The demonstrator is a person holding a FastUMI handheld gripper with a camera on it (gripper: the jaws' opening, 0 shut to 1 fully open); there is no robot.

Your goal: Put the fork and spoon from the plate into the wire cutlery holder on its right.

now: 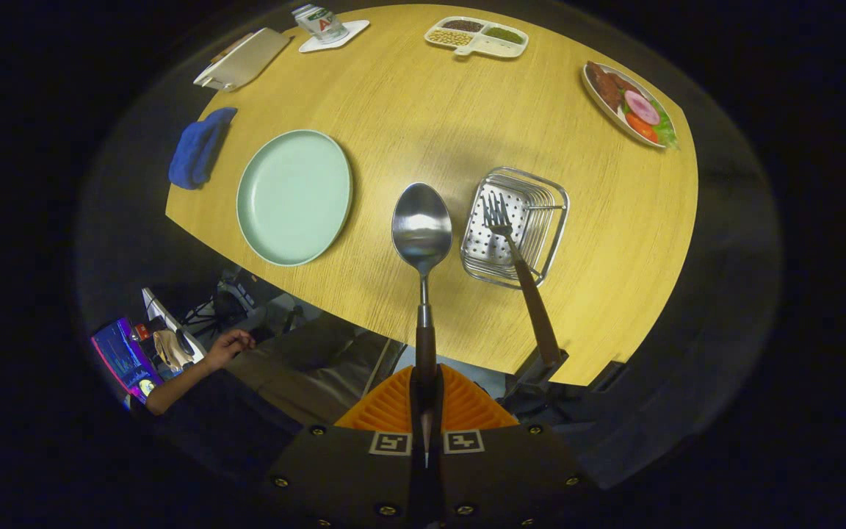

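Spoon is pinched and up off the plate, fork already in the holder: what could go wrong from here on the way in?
1. The hand-held gripper pinches only the end of the spoon handle, so the long spoon may pivot or slip.
2. The fork leans across the wire cutlery holder, handle sticking out over the near rim; the spoon could strike it and tip it out.
3. The holder looks light and might slide on the table if bumped.

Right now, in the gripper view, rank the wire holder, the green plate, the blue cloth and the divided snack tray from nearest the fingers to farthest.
The fingers are shut on the spoon.
1. Wire holder, just ahead, right of the spoon, fork in it.
2. Green plate, ahead, left.
3. Blue cloth, beyond the plate, at the table edge.
4. Divided snack tray, far side.
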